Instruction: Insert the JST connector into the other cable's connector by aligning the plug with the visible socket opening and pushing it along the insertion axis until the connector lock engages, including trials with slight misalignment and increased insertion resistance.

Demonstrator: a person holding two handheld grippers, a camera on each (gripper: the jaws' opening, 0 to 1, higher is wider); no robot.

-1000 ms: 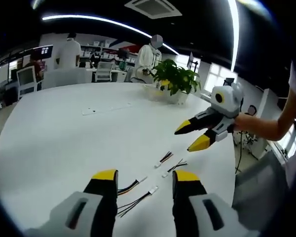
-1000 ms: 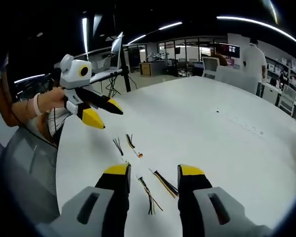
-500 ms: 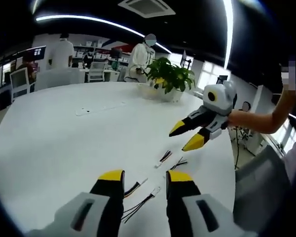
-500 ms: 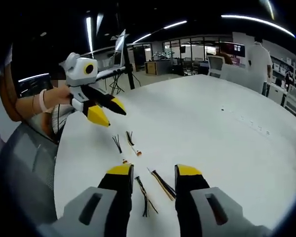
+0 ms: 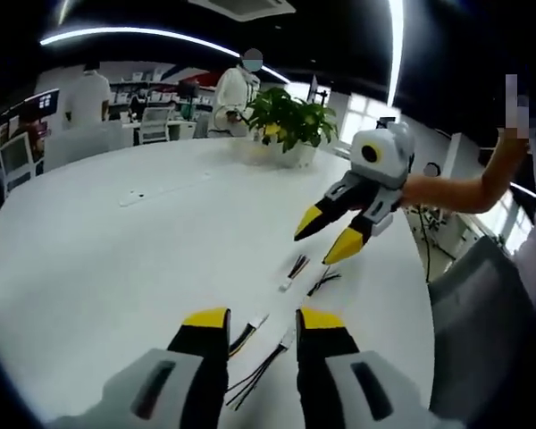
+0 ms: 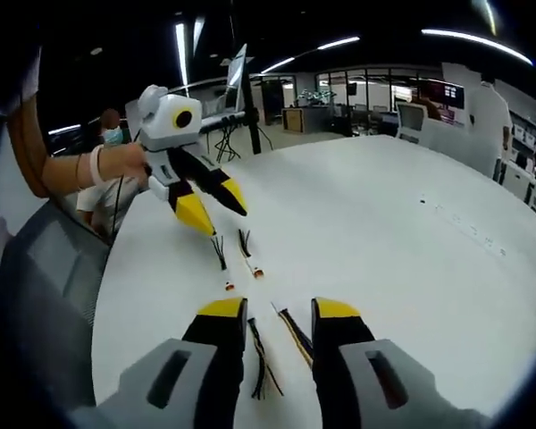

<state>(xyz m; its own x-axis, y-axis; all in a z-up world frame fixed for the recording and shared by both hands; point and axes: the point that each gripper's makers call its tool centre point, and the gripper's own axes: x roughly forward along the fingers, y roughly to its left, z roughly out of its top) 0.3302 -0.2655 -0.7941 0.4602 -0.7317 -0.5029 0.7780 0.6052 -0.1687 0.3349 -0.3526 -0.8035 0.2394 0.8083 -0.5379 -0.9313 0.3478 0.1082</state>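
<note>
Table [image 5: 116,259]: one, white, rounded. We note its near curved edge running just right of the cables in the left gripper view, with a grey chair [image 5: 482,304] beyond it; wide bare surface lies to the far side, toward the potted plant [image 5: 286,121] at the far rim.

Cables: four counted, lying in two pairs on the table near that edge.
- Pair one, left gripper view: a cable with a white connector [image 5: 250,329] and a black-wired cable [image 5: 272,353], both lying between and just ahead of the left gripper's [image 5: 262,320] yellow tips.
- Pair two, farther out: a short cable [image 5: 295,271] and a short dark cable [image 5: 322,283] side by side, close but apart, beneath the right gripper [image 5: 326,234].

Same four in the right gripper view: a dark cable [image 6: 261,357] and a striped cable [image 6: 295,332] between the right gripper's [image 6: 279,309] tips; two short cables with small connectors [image 6: 221,259] and [image 6: 250,255] farther on, below the other gripper [image 6: 213,204].

Grippers: two. Left, jaws spread, nothing between the pads (cables lie on the table under the gap). Right, jaws spread, holding nothing, raised clear of the table. No connector is joined to another.

Background: two standing people in white [image 5: 85,94], [image 5: 235,89]; several office chairs [image 5: 13,156]; one seated person [image 6: 107,134] off the table's near side.
</note>
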